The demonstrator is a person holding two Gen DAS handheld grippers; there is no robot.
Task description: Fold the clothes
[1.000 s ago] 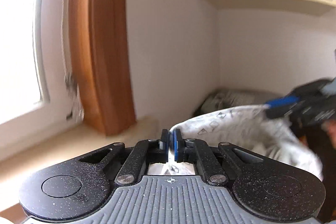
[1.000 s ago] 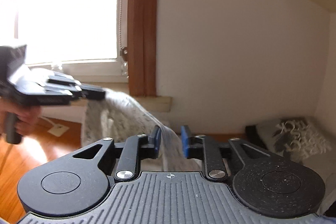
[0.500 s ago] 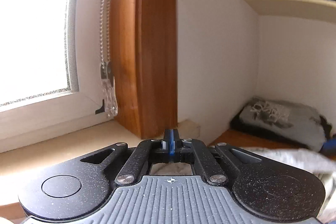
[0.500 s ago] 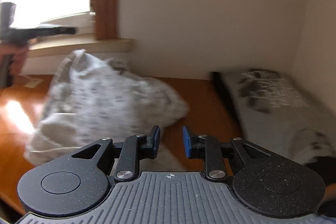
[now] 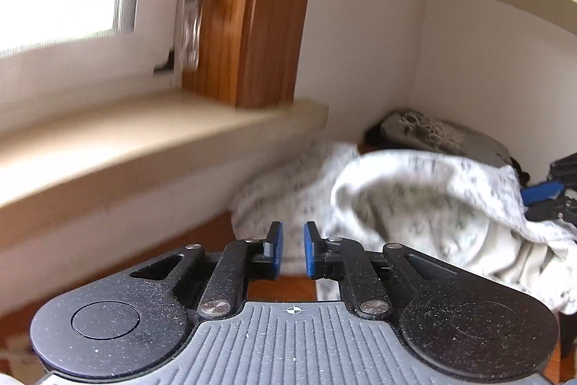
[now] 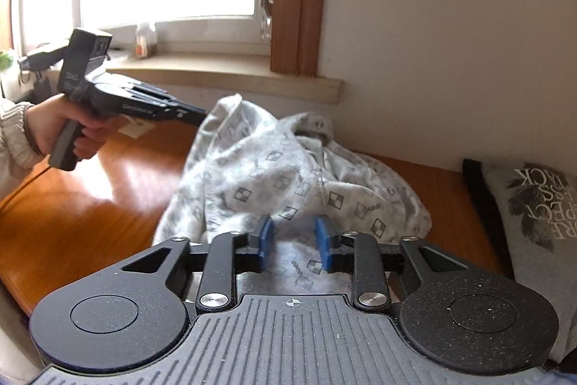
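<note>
A: Where is the cloth (image 6: 288, 175) now?

B: It lies in a crumpled heap on the wooden table (image 6: 90, 204), near the wall under the window sill (image 6: 230, 74). A folded grey shirt (image 6: 537, 204) lies apart from it, in the corner.

A: And the left gripper (image 5: 291, 249)?

B: Its jaws are opening, nothing is between them. It is beside the heap.

A: The right gripper (image 6: 294, 242)?

B: Also opening. It hangs over the cloth, but the pads do not press on it.

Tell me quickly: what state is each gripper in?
Left gripper: jaws opening, nothing held; patterned garment lies beyond.
Right gripper: jaws opening over the garment, not gripping it.
</note>
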